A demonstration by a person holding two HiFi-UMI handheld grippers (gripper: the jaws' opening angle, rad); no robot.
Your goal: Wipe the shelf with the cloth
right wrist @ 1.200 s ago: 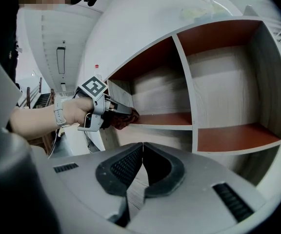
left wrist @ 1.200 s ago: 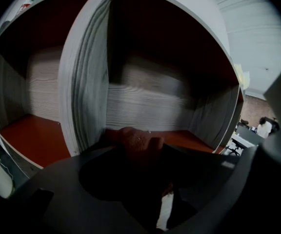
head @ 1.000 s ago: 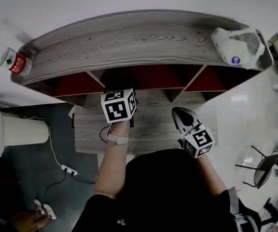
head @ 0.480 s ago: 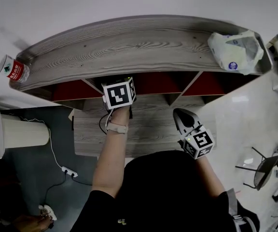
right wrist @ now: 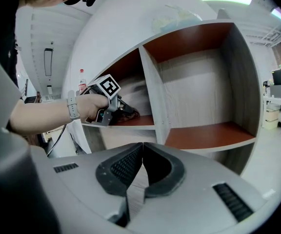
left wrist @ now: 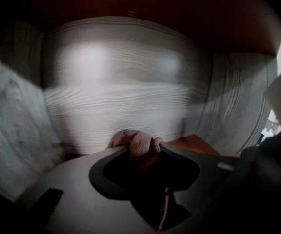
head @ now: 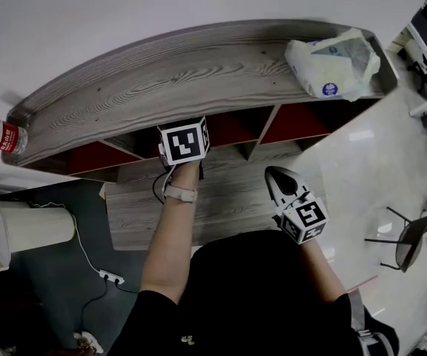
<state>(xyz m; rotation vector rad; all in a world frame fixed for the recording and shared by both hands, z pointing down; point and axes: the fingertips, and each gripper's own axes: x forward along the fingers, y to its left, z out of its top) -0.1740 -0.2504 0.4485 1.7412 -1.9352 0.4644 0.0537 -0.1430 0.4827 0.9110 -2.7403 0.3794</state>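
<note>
1. The shelf [head: 199,73] is a long grey wood-grain unit with red-brown boards inside its open compartments. It fills the upper half of the head view.
2. The person stands in front of it in dark clothing. The left forearm [head: 167,243] reaches forward into the unit.
3. A white cylinder [head: 32,225] stands on the dark floor at the left end.
4. A white plastic bag [head: 332,61] lies on the shelf's top board near its right end.
5. The right gripper [right wrist: 143,147] is held low in front of the shelf, well apart from it. Its jaws are pressed together with nothing between them.
6. The left gripper [left wrist: 144,150] is pushed into a compartment. In the right gripper view this is the one just left of an upright divider. Its jaws are clamped on the cloth.
7. A clear water bottle [head: 4,136] with a red label lies at the far left end of the top board.
8. The cloth [left wrist: 130,139] is a pinkish bunch pinched at the tips of the left jaws, facing the pale back wall of the compartment. In the right gripper view it looks dark and appears to sit on the red-brown board.
9. A pale wristwatch [head: 180,193] is on the left wrist.
10. A white power strip [head: 110,277] lies on the floor, with a cord running up from it.
</note>
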